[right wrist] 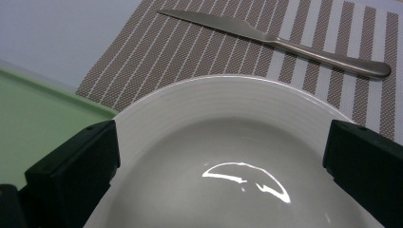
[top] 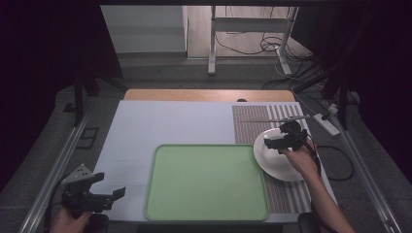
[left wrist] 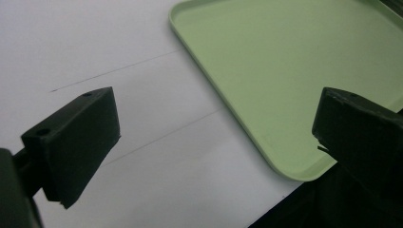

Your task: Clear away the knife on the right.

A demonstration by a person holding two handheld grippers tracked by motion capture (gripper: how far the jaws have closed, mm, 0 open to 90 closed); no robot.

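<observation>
Plate [top: 277, 162], white, round, glossy: sits on striped placemat [top: 252, 124] at table's right side, its left edge just beside the green tray [top: 206, 182], maybe slightly overlapping the tray rim, can't tell for sure. In right gripper view the plate [right wrist: 228, 142] shows a broad rim w/ faint concentric ridges, shallow smooth well, bright curved glare spot near centre. No food or marks on it. Looks clean.

Right gripper [top: 285, 141] hovers over the plate's far half, held by the person's right hand [top: 301, 160]. Jaws spread wide, one each side of the plate's well in right gripper view [right wrist: 221, 161]; nothing between them, not touching the plate as far as can be seen. Contact w/ rim hard to judge from above.

Knife [right wrist: 280, 40], plain metal, lies on the placemat [right wrist: 190, 52] beyond the plate, apart from it, blade pointing toward the mat's bare-table side. Mat is brown/white stripes, thin on one part, wide on the other.

Left gripper [top: 92, 194] low at near-left corner, over the white table cover [top: 145, 126], near the tray's left edge. Jaws apart, empty; left gripper view [left wrist: 214, 137] shows tray corner [left wrist: 285, 95] and white cover [left wrist: 95, 47] in the gap. Tray is empty, pale green, rounded corners, low raised rim.
</observation>
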